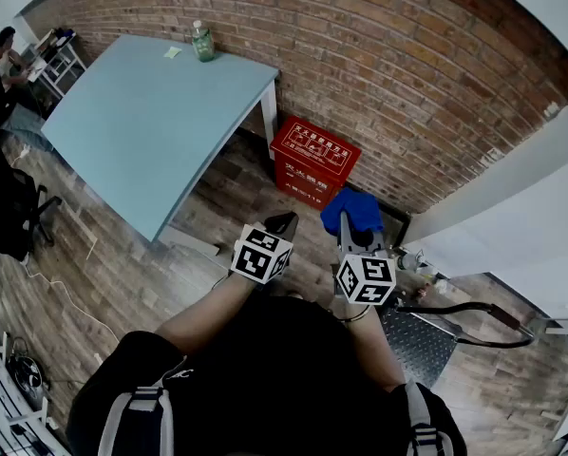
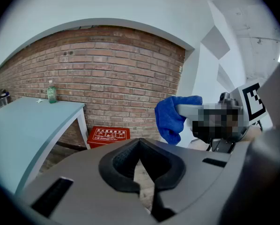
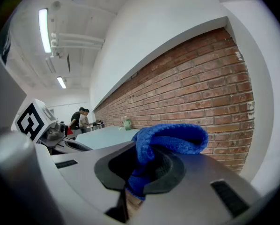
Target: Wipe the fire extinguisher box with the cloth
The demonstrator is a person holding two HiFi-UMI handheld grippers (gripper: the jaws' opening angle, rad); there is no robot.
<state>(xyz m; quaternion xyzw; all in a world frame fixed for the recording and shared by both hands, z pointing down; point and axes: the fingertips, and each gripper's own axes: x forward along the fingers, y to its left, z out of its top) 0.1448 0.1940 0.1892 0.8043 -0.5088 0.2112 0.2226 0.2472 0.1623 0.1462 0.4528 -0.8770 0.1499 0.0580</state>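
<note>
Our right tongs point(image 3: 139, 175) grip the cloth point(image 3: 175, 137); the left tongs point(image 2: 143, 168) are closed, empty. The box point(image 1: 314, 158) stands on the floor point(image 1: 229, 207) by the far wall point(image 1: 379, 65); we should press the cloth flat on its top.

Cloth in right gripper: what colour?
Solid blue. The cloth shows best in the right gripper view.

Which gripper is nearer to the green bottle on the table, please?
Left. The left gripper is on the bottle's side; the right gripper, gripping the cloth, is farther right.
</note>
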